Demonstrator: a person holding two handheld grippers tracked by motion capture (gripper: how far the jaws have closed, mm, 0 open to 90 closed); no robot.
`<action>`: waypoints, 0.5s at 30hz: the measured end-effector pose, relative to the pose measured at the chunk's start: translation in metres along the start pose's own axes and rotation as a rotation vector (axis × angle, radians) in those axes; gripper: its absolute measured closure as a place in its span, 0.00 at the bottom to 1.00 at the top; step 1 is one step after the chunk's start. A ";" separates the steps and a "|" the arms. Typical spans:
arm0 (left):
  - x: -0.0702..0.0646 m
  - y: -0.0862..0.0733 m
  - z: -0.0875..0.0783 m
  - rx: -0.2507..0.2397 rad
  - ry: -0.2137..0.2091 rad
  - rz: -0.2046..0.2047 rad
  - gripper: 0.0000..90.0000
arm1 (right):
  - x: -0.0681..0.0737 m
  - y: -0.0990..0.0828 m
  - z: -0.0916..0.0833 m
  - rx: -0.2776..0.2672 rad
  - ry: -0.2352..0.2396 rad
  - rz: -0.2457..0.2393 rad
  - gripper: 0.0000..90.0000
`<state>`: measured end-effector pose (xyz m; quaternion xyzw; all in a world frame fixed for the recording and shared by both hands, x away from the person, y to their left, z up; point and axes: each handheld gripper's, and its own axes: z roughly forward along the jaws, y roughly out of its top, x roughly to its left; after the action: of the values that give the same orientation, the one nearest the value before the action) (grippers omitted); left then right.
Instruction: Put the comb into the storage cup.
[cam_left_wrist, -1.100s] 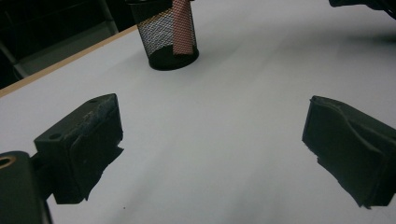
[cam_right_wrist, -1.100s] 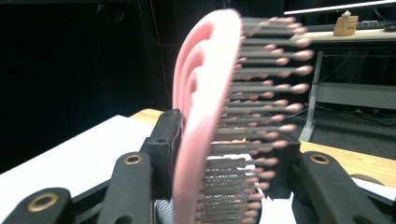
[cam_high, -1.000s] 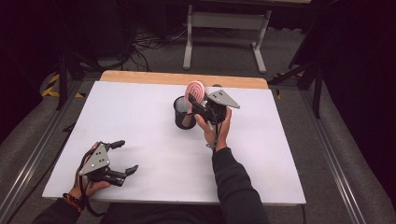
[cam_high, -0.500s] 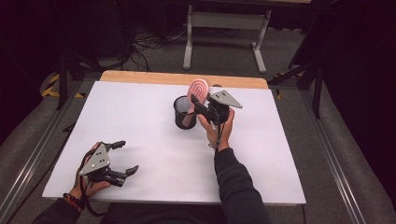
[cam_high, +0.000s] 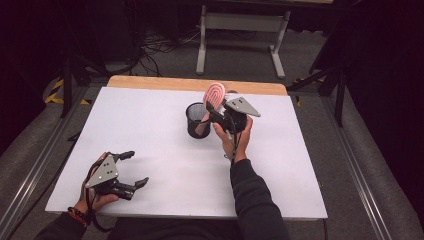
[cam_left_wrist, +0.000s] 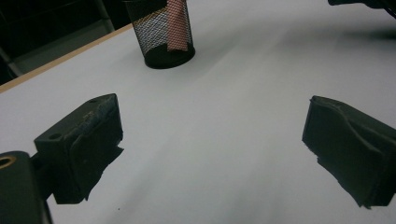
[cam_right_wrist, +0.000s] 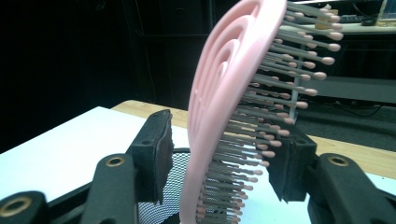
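A pink hairbrush (cam_high: 216, 94) stands with its handle in a black mesh cup (cam_high: 196, 122) and its head leaning out the top. My right gripper (cam_high: 212, 111) sits level at the brush head, one jaw on each side. In the right gripper view the brush (cam_right_wrist: 224, 93) rises between the pads. The left pad (cam_right_wrist: 159, 149) stands clear of its back and the bristle tips end just short of the other pad. These jaws have just been opening and are open now. My left gripper (cam_high: 136, 168) rests open and empty at the table's near left, and its view faces the cup (cam_left_wrist: 163, 37).
The white table top (cam_high: 150, 115) has a wooden strip (cam_high: 165, 84) along its far edge. A metal stand and cables are on the floor beyond it. Dark floor rails run along both sides of the table.
The right gripper's jaws have spread slightly around the brush head. Both hands and the cup stay in place.
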<state>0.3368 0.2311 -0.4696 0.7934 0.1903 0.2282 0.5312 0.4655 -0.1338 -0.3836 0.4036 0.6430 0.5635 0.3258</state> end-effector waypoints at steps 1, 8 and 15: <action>0.000 0.000 0.000 0.001 -0.002 0.000 0.06 | 0.000 0.000 0.000 0.001 -0.002 0.000 0.51; 0.000 0.000 0.000 0.000 -0.005 -0.001 0.07 | -0.001 0.000 0.000 0.014 -0.029 -0.011 0.55; 0.000 0.000 -0.001 -0.007 -0.005 -0.002 0.07 | 0.001 0.000 0.000 0.018 -0.026 -0.017 0.54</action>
<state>0.3365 0.2321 -0.4692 0.7919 0.1890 0.2265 0.5347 0.4653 -0.1331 -0.3841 0.4082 0.6473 0.5495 0.3354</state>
